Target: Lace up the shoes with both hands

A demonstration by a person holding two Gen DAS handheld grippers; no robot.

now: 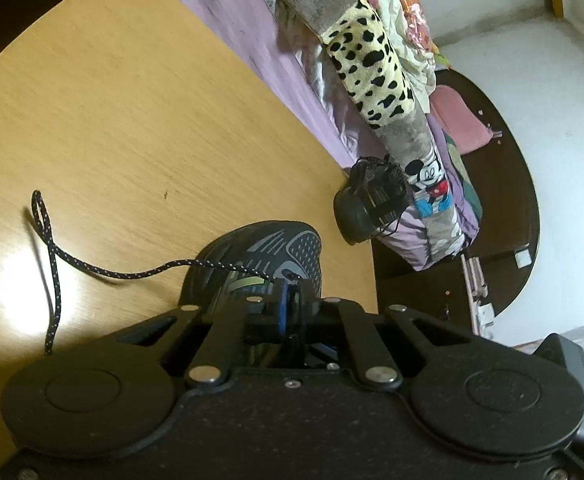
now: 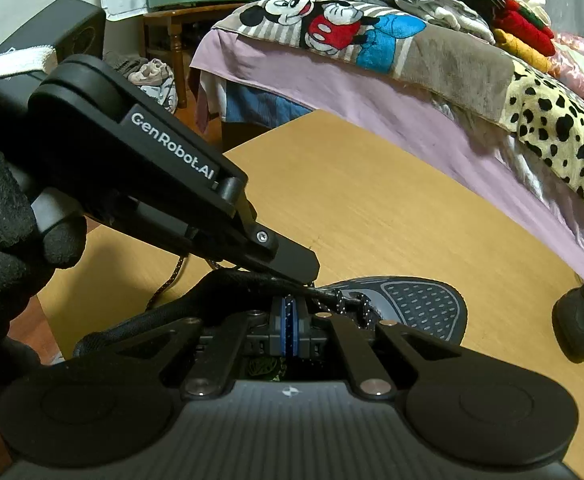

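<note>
The dark shoe [image 1: 259,256] sits on the wooden surface [image 1: 131,120]. The right tongs [image 2: 289,314] pinch the speckled lace [image 2: 289,307]; the left tongs [image 1: 289,300] look closed at the eyelets. The lace is limp and light, best gripped near its tip.

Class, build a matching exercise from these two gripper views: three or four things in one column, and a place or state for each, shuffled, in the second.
Things:
1. near shoe
2. second shoe
3. loose lace end
4. right gripper

Places or states:
A. at the table's far edge, beside the bed
B. jaws shut on a lace
C. trailing across the bare tabletop
D. directly in front of both grippers

Pairs: 1-D, 2-A, 3-C, 4-B
</note>
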